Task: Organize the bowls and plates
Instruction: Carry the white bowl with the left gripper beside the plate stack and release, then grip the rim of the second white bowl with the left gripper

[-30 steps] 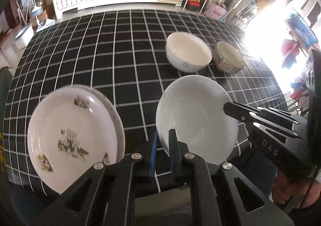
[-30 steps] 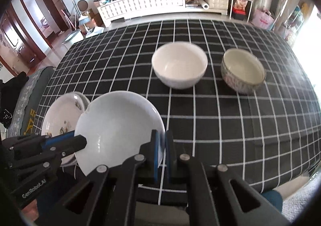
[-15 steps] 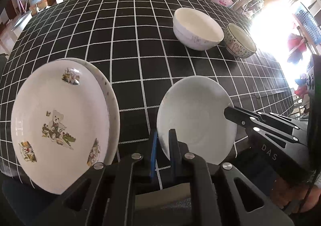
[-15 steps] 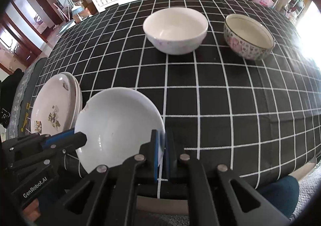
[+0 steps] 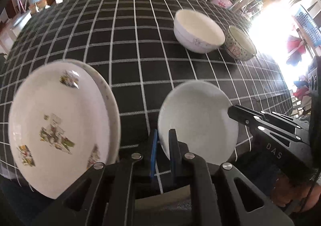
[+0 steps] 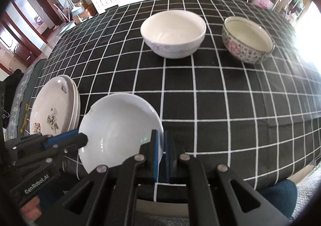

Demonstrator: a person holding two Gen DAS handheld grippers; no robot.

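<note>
Plain glossy white ceramic dish [image 6: 120, 129], shallow and round, held over the near edge of the checked-cloth bench [image 6: 220, 95]. Left gripper [image 5: 162, 141] jaws clamp its left rim; right gripper [image 6: 160, 143] jaws clamp its right rim. Stacked floral-print plates [image 5: 58, 125] blurred, just left. White bowl [image 6: 173, 33] and floral-patterned bowl [image 6: 247, 39] far side.

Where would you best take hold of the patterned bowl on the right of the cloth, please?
Grip the patterned bowl by its near rim, coming from above with one of the fingers inside and one outside. It stands upright and open, and its rounded wall is too wide to span; the white bowl stands apart.
</note>
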